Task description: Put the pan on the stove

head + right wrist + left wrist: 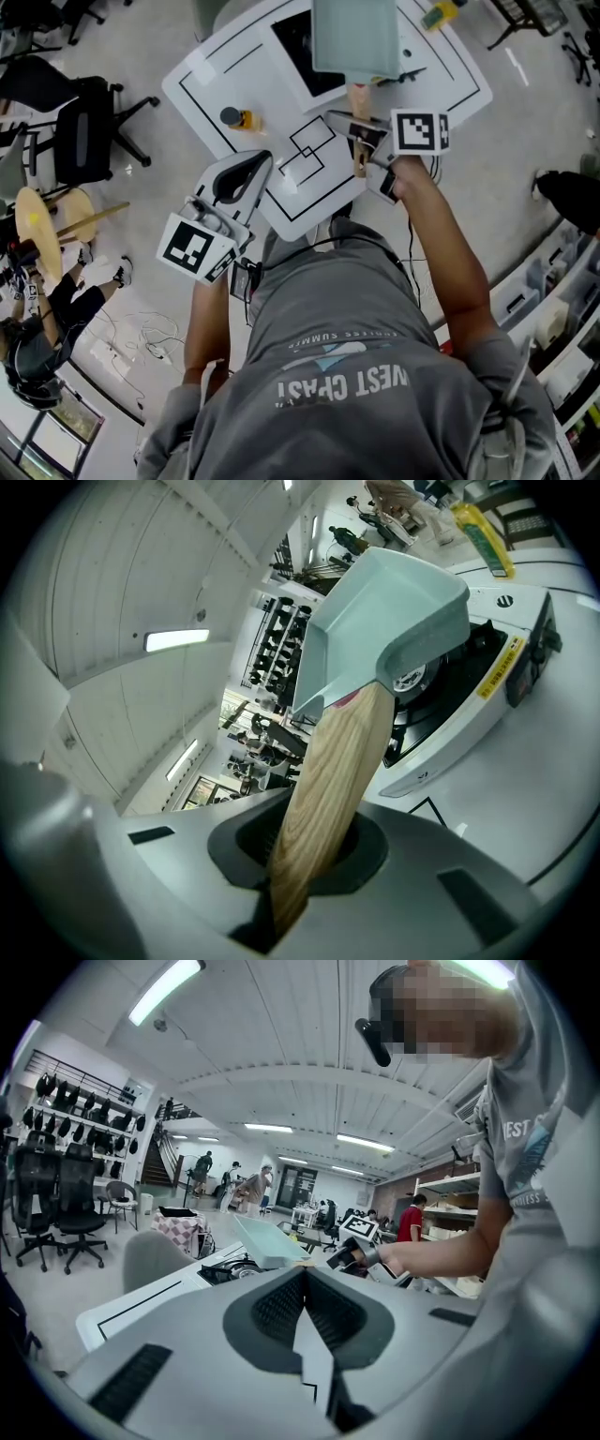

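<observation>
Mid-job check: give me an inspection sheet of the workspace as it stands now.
Surface: white table with black outlines; stove at its far side.
Job's things: pale green pan held by its wooden handle above the stove, seemingly not set down.
Clutter: small yellow bottle on the table; second yellow bottle near the far edge.
Grippers: right gripper shut on the wooden handle; left gripper shut, empty, over the table's near edge.
Cables: loose white cables on the floor; black cable at the person's waist.
Surroundings: office chairs, wooden stools, shelving; other people far off.
</observation>
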Motion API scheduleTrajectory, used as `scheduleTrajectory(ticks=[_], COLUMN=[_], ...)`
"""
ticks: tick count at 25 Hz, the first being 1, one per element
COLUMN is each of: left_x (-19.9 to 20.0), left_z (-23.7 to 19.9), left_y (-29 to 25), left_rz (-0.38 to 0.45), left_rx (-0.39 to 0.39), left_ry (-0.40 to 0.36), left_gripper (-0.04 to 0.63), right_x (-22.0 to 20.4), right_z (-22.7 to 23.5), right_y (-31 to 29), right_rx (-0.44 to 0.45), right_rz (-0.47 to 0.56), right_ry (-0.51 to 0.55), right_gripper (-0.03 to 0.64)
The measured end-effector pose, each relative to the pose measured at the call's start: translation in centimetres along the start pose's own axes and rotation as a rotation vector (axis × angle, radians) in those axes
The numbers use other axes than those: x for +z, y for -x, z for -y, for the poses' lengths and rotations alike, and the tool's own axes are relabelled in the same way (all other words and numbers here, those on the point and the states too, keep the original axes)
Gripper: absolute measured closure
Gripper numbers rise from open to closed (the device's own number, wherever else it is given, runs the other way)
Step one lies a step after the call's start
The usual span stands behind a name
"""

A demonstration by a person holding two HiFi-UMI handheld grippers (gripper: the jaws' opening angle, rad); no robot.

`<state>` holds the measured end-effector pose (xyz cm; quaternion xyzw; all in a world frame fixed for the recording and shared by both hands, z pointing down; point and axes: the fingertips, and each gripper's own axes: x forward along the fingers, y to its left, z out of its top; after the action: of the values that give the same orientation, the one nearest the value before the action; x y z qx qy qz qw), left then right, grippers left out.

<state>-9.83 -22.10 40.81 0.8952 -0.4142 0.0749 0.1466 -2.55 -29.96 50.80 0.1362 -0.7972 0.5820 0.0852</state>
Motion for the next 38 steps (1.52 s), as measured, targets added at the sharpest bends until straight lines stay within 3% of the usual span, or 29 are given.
scheduleTrajectory(ticks=[5, 19, 25, 38], left_x=[-0.3, -0.8, -0.9, -1.1], left_z=[-0.7, -2.2, -2.4, -3.2], left_y=[-0.2, -1.2, -1.2, -1.7], left_rz=[-0.006, -0.013, -0.015, -0.019], left_rx=[-0.001, -0.009, -0.008, -0.007], left_ry=[0.008, 0.021, 0.026, 0.038], left_gripper=[0.597, 0.597, 0.597, 0.597], right_x=[0.1, 0.7, 0.5, 0.6], right_z=[1.4, 3.8, 5.0, 6.1], right_y=[-0.7, -2.6, -2.6, -3.4], right_rx=[-0.036, -0.030, -0.077, -0.069], right_rz=[-0.010, -0.021, -0.037, -0.046], right_ry=[-0.025, -0.044, -0.058, -0.062], right_gripper=[0.584, 0.584, 0.584, 0.586])
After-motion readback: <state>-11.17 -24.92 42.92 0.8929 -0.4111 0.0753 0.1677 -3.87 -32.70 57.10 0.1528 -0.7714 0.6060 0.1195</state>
